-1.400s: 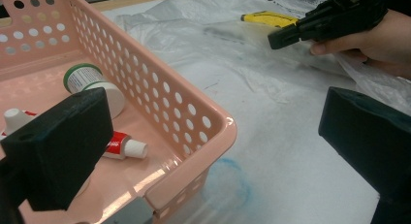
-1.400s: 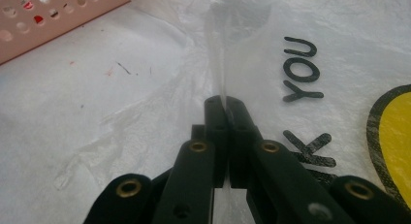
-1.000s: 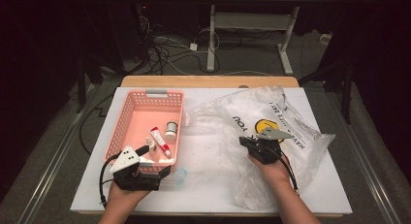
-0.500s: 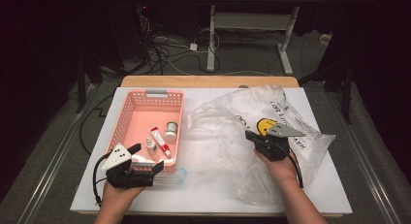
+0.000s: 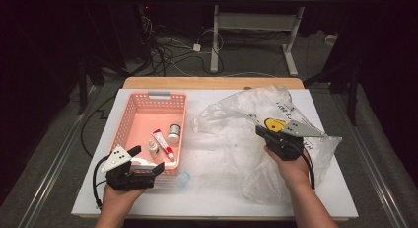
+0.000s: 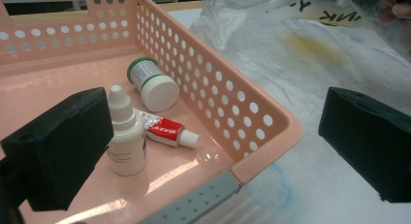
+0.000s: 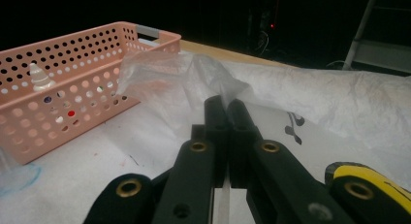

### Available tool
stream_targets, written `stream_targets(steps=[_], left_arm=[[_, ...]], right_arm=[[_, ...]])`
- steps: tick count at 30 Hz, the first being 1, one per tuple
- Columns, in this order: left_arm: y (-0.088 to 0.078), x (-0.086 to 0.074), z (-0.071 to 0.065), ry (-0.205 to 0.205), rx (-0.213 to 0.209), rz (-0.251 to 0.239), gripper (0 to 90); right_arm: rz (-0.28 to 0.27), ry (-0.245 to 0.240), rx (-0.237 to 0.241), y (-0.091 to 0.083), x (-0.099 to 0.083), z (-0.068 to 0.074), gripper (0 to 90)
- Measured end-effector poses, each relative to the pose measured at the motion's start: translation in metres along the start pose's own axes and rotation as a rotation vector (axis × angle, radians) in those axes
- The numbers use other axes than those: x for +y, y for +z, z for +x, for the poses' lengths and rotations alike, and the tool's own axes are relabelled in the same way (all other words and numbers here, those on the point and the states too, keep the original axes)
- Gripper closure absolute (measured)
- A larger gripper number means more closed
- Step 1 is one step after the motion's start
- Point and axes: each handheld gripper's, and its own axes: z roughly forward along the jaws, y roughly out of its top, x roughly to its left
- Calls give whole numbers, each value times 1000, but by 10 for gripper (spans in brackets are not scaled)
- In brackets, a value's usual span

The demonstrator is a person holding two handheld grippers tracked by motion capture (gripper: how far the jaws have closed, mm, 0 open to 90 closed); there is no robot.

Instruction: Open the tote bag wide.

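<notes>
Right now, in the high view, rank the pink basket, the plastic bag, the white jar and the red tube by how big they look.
1. plastic bag
2. pink basket
3. red tube and white jar: they look much alike, the tube longer and thinner, so I won't rank them.

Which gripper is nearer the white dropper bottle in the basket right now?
Left. The left gripper straddles the basket's near corner beside the dropper bottle; the right gripper is across the table, shut on the plastic bag.
</notes>
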Motion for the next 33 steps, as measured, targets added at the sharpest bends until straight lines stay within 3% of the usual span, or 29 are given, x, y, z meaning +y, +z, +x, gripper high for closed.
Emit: stream_targets(steps=[6, 12, 16, 20, 23, 24, 28, 33], left_arm=[[-2, 2, 1, -3, 5, -2, 3], [-1, 9, 7, -23, 10, 10, 106], [8, 25, 21, -37, 45, 73, 191], [24, 37, 29, -21, 83, 196, 312], [29, 39, 35, -24, 104, 232, 413], [33, 42, 39, -42, 94, 273, 432], [40, 48, 40, -21, 127, 372, 537], [45, 48, 42, -23, 144, 405, 627]], right_arm=[[-18, -7, -1, -4, 4, -1, 900], [-12, 4, 1, -4, 2, -3, 900], [-14, 2, 5, -5, 3, -2, 900], [-16, 3, 10, -5, 3, -2, 900], [-18, 9, 9, -6, 2, -4, 900], [-18, 7, 9, -6, 2, -4, 900], [-16, 16, 9, -7, 1, -5, 900], [-20, 14, 11, -7, 1, -5, 900]])
